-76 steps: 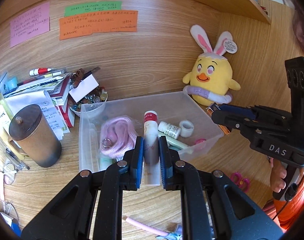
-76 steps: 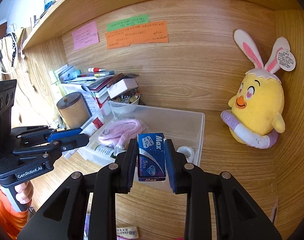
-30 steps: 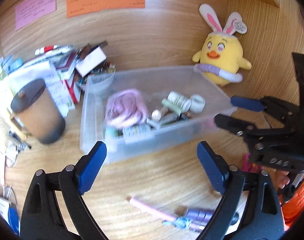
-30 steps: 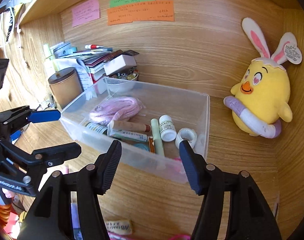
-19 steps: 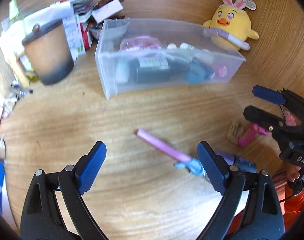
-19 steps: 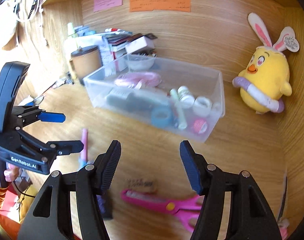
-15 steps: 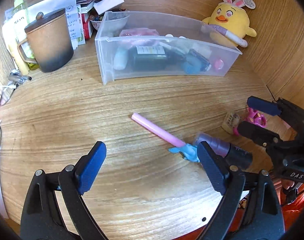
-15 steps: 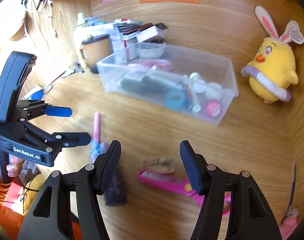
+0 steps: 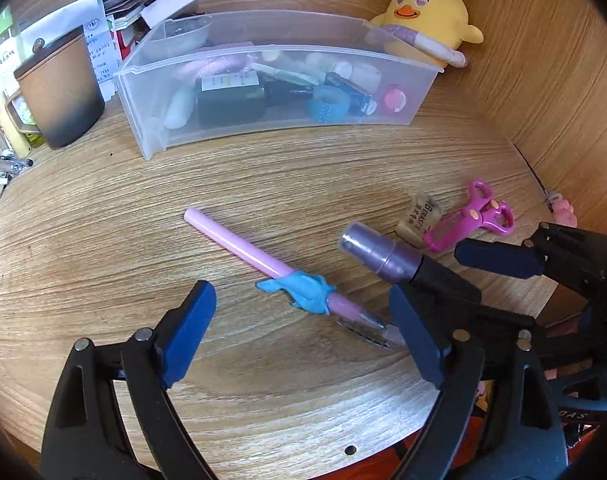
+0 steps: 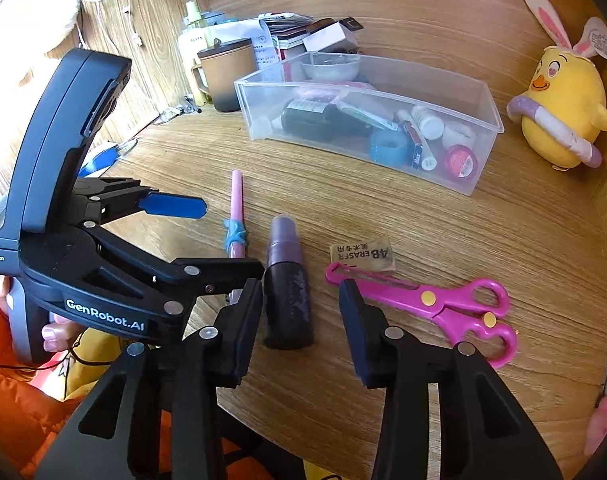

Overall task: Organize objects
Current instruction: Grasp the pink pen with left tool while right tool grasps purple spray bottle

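A clear plastic bin (image 9: 151, 80) (image 10: 479, 184) holds several small items at the back of the wooden desk. A pink pen (image 9: 239, 246) (image 10: 236, 196) with a blue grip, a purple-and-black bottle (image 9: 387, 254) (image 10: 288, 280), an eraser (image 9: 421, 216) (image 10: 363, 256) and pink scissors (image 9: 471, 220) (image 10: 435, 300) lie loose near the front edge. My left gripper (image 9: 303, 332) is open and empty, low over the pen's tip end. My right gripper (image 10: 301, 320) is open and empty, with the bottle's black end between its fingers.
A brown lidded mug (image 9: 59, 92) (image 10: 227, 72) and a stack of books and papers (image 10: 303, 36) stand left of the bin. A yellow chick plush (image 9: 427, 16) (image 10: 559, 108) sits at the right wall. The desk's front edge is close below both grippers.
Both grippers let go of their items into the bin, opened, and pulled back and down to the loose things at the desk's front.
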Demonstrator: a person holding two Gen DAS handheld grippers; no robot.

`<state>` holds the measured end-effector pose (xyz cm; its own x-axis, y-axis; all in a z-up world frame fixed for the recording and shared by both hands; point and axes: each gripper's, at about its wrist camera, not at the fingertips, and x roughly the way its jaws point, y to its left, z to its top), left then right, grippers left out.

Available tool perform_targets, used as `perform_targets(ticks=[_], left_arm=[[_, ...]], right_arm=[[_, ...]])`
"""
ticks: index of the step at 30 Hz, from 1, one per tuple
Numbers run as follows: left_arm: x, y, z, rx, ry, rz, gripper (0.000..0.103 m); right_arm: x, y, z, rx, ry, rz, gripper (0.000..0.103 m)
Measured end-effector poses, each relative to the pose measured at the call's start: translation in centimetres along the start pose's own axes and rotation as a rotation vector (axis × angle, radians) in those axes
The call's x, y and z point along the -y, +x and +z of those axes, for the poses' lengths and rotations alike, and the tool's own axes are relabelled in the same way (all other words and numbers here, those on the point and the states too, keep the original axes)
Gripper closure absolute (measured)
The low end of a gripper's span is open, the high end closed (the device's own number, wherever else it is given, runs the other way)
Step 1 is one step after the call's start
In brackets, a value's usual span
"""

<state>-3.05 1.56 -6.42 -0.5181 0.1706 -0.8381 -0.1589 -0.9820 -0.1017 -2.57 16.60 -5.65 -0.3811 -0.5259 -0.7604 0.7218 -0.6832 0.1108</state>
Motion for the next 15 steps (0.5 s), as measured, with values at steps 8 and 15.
perform_targets(ticks=[8, 15], left_arm=[[-1.4, -1.0, -0.5, 0.007, 0.008, 0.029, 0.059], [-1.6, -0.9, -0.4, 0.024, 0.012, 0.008, 0.06]], right_arm=[[0.1, 0.9, 0.0, -0.021, 0.018, 0.03, 0.07], [-0.2, 1.9, 0.5, -0.025, 0.035, 0.031, 0.077]])
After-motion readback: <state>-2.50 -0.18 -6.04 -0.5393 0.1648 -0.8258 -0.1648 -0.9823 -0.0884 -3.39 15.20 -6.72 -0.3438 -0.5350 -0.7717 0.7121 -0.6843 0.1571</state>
